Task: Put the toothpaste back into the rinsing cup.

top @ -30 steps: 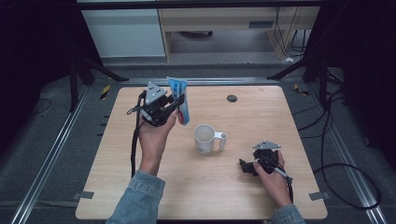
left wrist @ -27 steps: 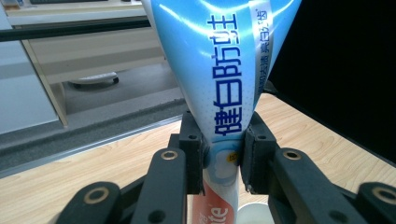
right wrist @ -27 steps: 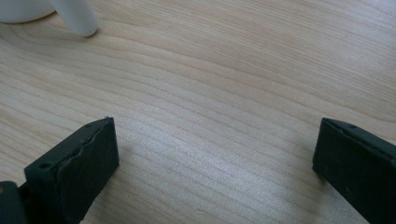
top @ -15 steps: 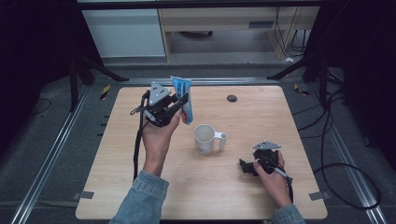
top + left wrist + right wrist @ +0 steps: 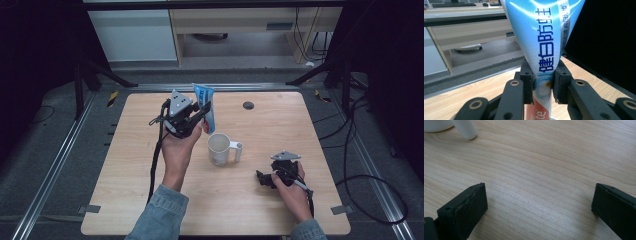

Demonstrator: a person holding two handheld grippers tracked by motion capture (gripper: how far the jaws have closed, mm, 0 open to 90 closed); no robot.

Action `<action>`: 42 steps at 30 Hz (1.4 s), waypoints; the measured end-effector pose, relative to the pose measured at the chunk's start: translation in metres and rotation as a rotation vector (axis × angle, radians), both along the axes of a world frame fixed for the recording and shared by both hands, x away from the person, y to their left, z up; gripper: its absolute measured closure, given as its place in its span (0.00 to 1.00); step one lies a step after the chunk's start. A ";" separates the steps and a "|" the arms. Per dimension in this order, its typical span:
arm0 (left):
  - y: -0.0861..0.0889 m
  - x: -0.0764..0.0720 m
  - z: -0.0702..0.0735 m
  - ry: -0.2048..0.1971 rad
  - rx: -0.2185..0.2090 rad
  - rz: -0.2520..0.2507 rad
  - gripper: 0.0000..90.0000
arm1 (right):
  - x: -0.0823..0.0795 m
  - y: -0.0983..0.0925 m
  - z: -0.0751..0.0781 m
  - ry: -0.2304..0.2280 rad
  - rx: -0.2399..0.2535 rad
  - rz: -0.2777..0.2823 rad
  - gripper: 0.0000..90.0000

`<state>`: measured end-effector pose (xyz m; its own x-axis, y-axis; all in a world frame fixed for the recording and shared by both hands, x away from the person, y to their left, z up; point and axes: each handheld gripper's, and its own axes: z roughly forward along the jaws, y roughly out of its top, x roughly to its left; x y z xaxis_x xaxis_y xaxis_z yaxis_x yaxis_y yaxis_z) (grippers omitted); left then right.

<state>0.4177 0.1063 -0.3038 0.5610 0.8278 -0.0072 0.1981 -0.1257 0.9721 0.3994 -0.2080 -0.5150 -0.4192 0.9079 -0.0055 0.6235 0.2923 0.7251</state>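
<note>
The left hand-held gripper [image 5: 197,116] pinches a blue toothpaste tube [image 5: 206,106] upright above the table [image 5: 125,165], just left of and behind the white mug [image 5: 220,149]. Further right, the right hand-held gripper [image 5: 265,179] rests low on the table, its jaws spread wide around nothing.

Lab: railed test table [image 5: 150,175], trailing cables [image 5: 350,165]
</note>
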 end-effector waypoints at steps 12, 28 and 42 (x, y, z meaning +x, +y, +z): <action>-0.016 -0.007 -0.010 -0.006 -0.001 -0.022 0.81 | 0.000 0.000 0.000 0.000 0.000 0.001 0.01; -0.026 -0.012 -0.027 0.008 0.007 -0.035 0.81 | 0.000 0.000 0.000 0.001 0.000 0.002 0.01; -0.027 -0.002 -0.054 0.053 0.030 -0.014 0.81 | 0.000 0.000 0.000 0.001 0.002 0.003 0.01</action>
